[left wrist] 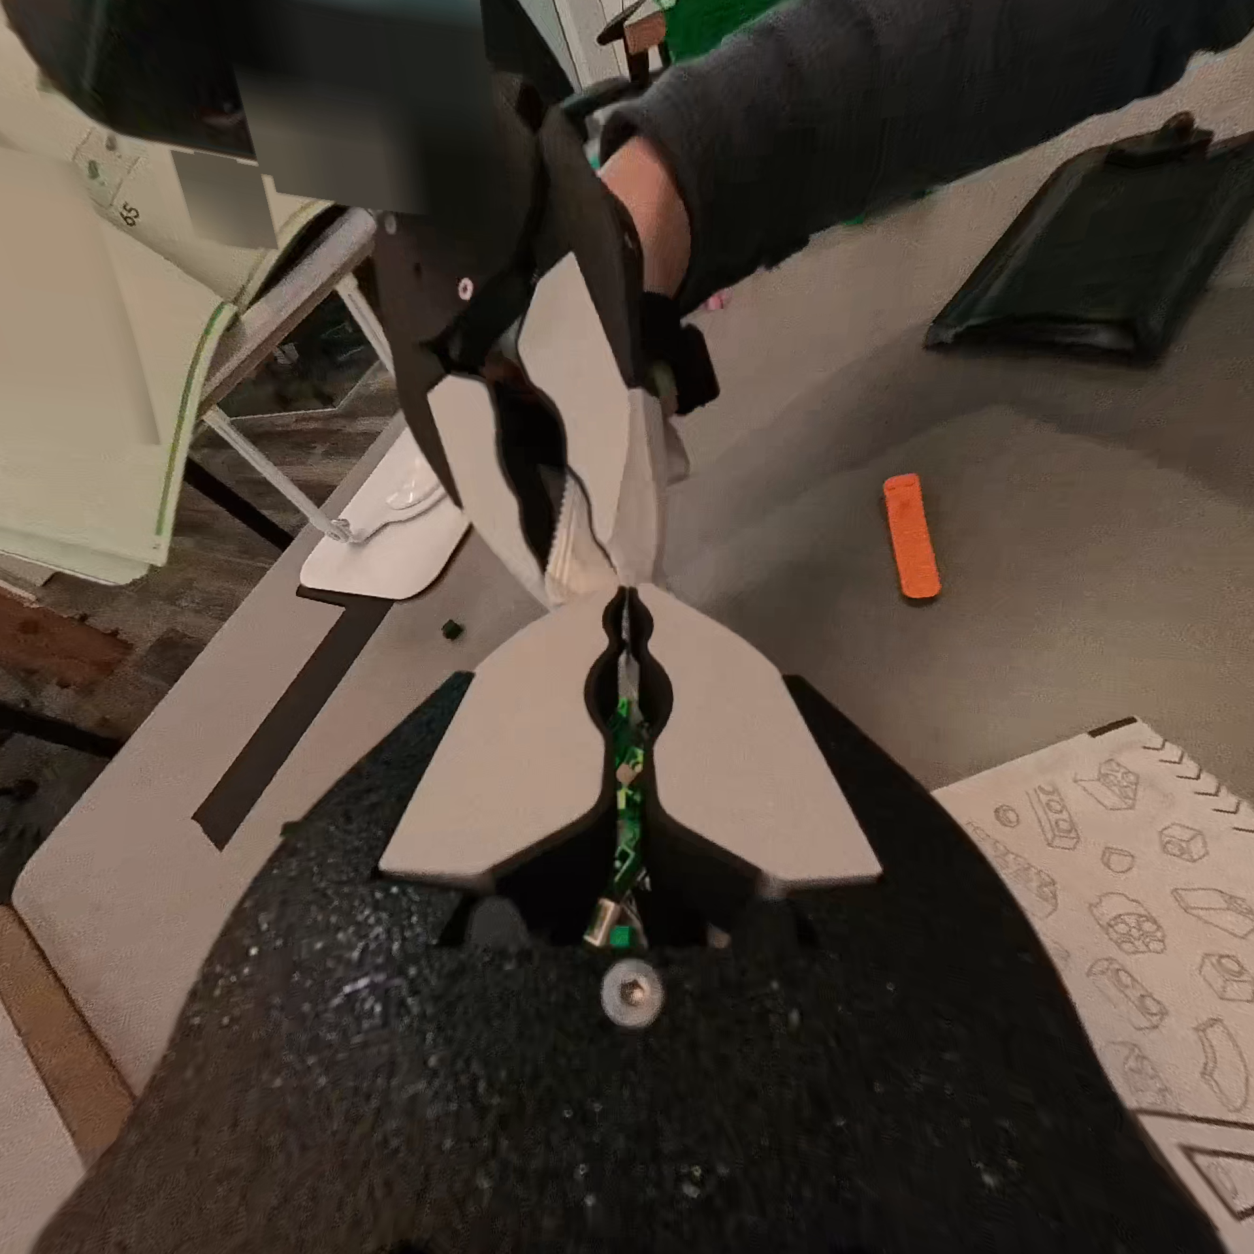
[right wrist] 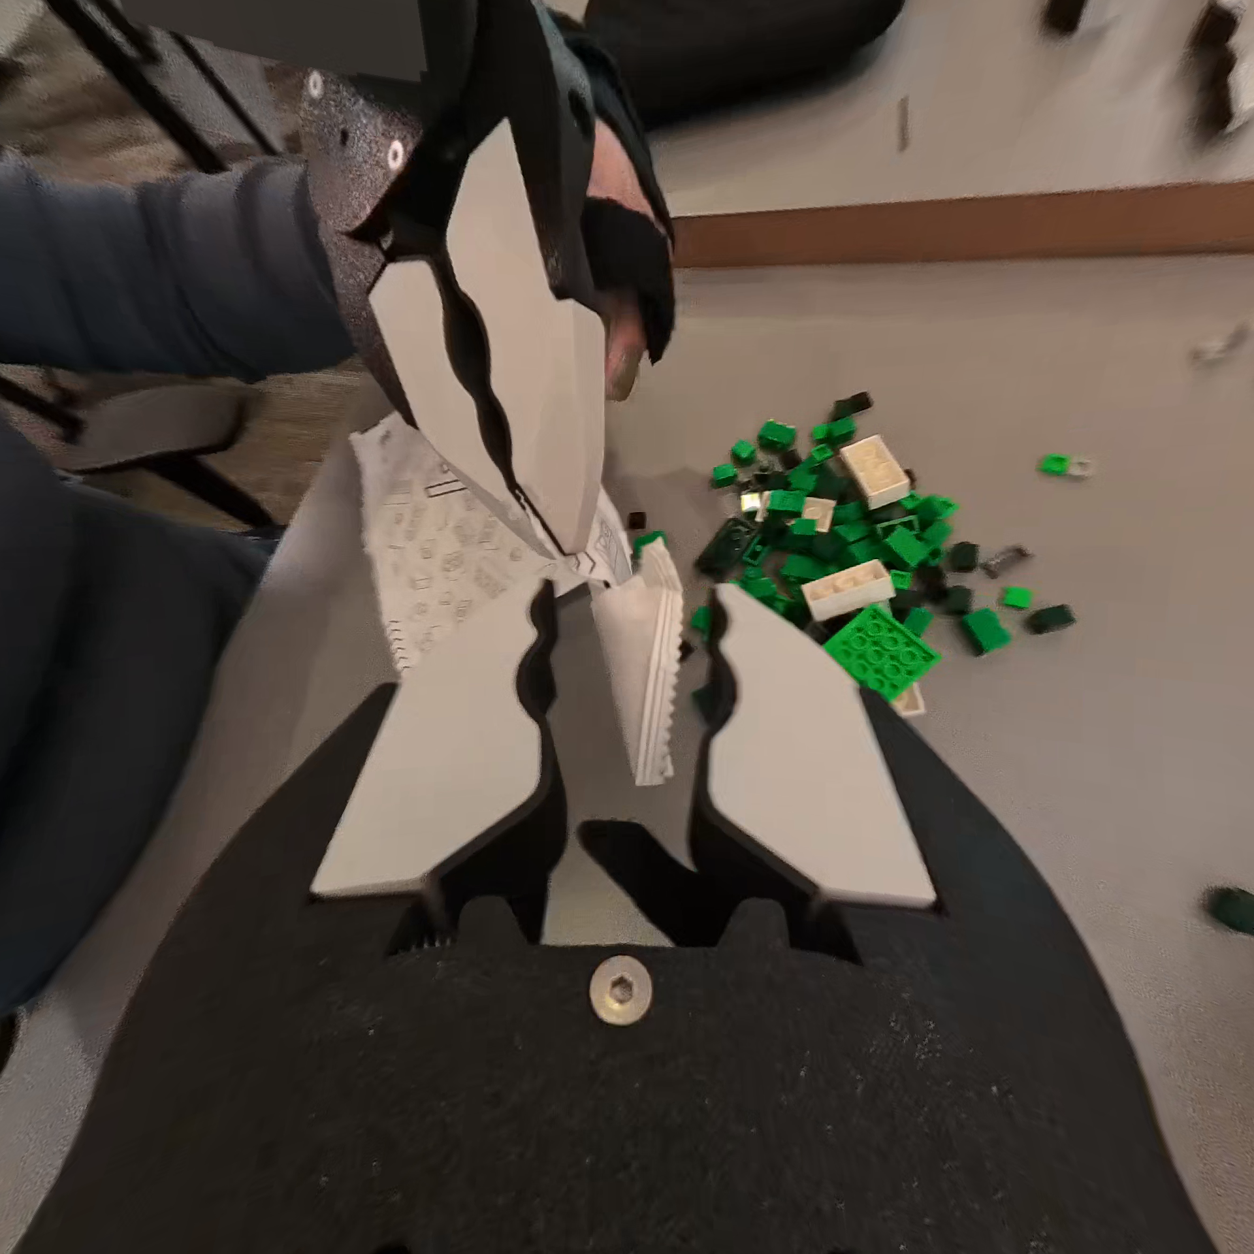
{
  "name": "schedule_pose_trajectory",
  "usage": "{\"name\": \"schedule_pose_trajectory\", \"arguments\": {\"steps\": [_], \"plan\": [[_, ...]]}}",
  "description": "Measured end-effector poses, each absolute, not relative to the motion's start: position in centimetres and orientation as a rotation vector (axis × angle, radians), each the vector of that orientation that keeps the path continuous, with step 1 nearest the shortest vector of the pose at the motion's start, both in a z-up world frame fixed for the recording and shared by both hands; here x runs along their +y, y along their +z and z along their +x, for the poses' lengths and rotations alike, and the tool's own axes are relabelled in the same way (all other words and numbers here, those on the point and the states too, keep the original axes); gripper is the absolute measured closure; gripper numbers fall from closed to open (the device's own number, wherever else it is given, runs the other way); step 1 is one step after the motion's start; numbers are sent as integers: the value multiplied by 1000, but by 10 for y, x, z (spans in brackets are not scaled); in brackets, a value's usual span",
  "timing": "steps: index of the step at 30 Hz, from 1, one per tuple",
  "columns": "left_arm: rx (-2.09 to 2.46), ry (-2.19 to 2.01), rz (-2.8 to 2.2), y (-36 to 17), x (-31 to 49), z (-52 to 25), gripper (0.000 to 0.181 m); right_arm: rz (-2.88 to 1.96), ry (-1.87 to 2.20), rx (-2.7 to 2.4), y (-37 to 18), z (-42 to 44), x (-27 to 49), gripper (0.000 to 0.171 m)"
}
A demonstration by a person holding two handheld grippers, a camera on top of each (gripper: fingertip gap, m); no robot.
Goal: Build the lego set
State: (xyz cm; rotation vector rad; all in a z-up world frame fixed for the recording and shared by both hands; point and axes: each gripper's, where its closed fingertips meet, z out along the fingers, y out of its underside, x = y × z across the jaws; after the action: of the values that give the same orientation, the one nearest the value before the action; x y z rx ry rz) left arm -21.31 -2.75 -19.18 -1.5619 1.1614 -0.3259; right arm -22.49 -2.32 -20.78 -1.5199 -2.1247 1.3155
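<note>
My left gripper [left wrist: 628,597] is shut on the top of a white paper bag [right wrist: 648,685] with a serrated edge and printed brick drawings. It holds the bag above the table. In the right wrist view it [right wrist: 563,551] comes in from above. My right gripper [right wrist: 631,597] is open, with a finger on each side of the hanging bag; I cannot tell if either touches it. In the left wrist view it [left wrist: 583,563] faces my left gripper, tip to tip. A pile of green, dark green and white Lego bricks [right wrist: 848,543] lies on the table beside the bag.
An orange brick separator [left wrist: 913,536] lies on the grey table [left wrist: 882,421]. A dark flat bag [left wrist: 1099,251] lies at the far right. A few loose bricks [right wrist: 1055,465] are scattered around the pile. The table's near edge, a chair frame [left wrist: 285,461] and the floor show on the left. Only a small space, under 4 cm, lies between the two pairs of fingers. Between my right fingertips and the orange brick separator [left wrist: 913,536] there is roughly 15 cm.
</note>
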Motion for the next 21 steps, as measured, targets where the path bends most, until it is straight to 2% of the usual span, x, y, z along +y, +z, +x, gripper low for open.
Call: {"name": "schedule_pose_trajectory", "arguments": {"steps": [1,2,11,21], "plan": [[1132,-338,-1581,-192,-26,-215,181,-1504,1347,-2127,-207,-225,-24,156],[1098,-362,-1600,-192,-24,-217,181,-1472,1384,-2114,-204,-225,-25,171],[596,-722,-1582,-185,-16,-238,181,-1239,1343,-1848,-196,-227,-11,171],[595,-773,-1599,-201,-27,-236,181,-1224,1366,-1813,-213,-225,-19,171]]}}
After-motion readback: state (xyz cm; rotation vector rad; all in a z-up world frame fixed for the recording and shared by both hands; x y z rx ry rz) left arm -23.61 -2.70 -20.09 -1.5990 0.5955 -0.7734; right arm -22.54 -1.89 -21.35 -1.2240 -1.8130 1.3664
